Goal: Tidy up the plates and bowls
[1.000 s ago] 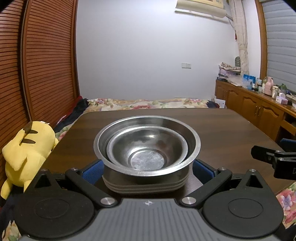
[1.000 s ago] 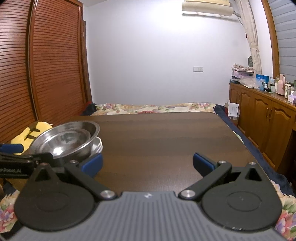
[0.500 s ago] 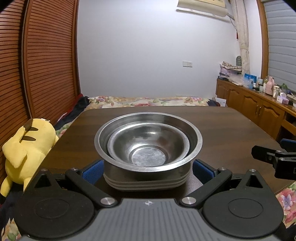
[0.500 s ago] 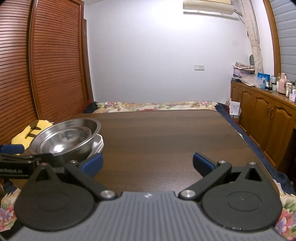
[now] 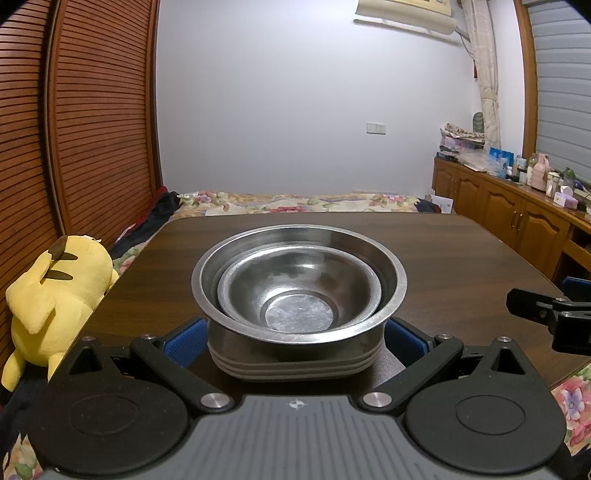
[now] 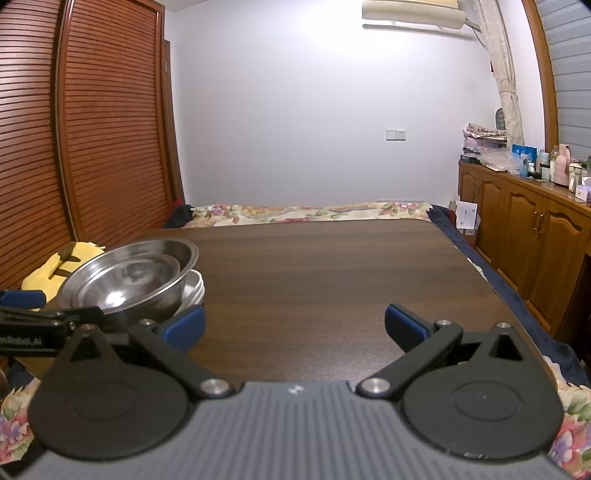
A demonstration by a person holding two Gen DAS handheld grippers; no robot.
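A small steel bowl (image 5: 297, 291) sits nested inside a larger steel bowl (image 5: 391, 275), and the pair rests on a stack of pale plates (image 5: 295, 363) near the front-left part of a dark wooden table (image 5: 461, 258). The left gripper (image 5: 295, 341) faces this stack head-on with its jaws spread wide: one blue pad (image 5: 184, 341) lies just to the left of the plates and the other just to the right, with the stack between them. Whether either pad touches the plates cannot be told from the left wrist view.

The right gripper (image 6: 294, 323) is held near the front edge of the table, well to the right of the dishes, its jaws also spread wide and holding nothing, with bare tabletop between its blue pads (image 6: 404, 319). From the right wrist view the bowls and plates appear at the left, the rims of the plates showing below the bowls.

A yellow plush toy (image 5: 51, 295) lies off the table's left edge, beside a slatted wooden wardrobe (image 5: 74, 129). Beyond the far edge of the table is a bed with a floral cover (image 5: 295, 203). Along the right wall runs a wooden cabinet (image 6: 524, 236) crowded on top with bottles and boxes, and an air conditioner (image 6: 413, 11) is mounted high on the white far wall.
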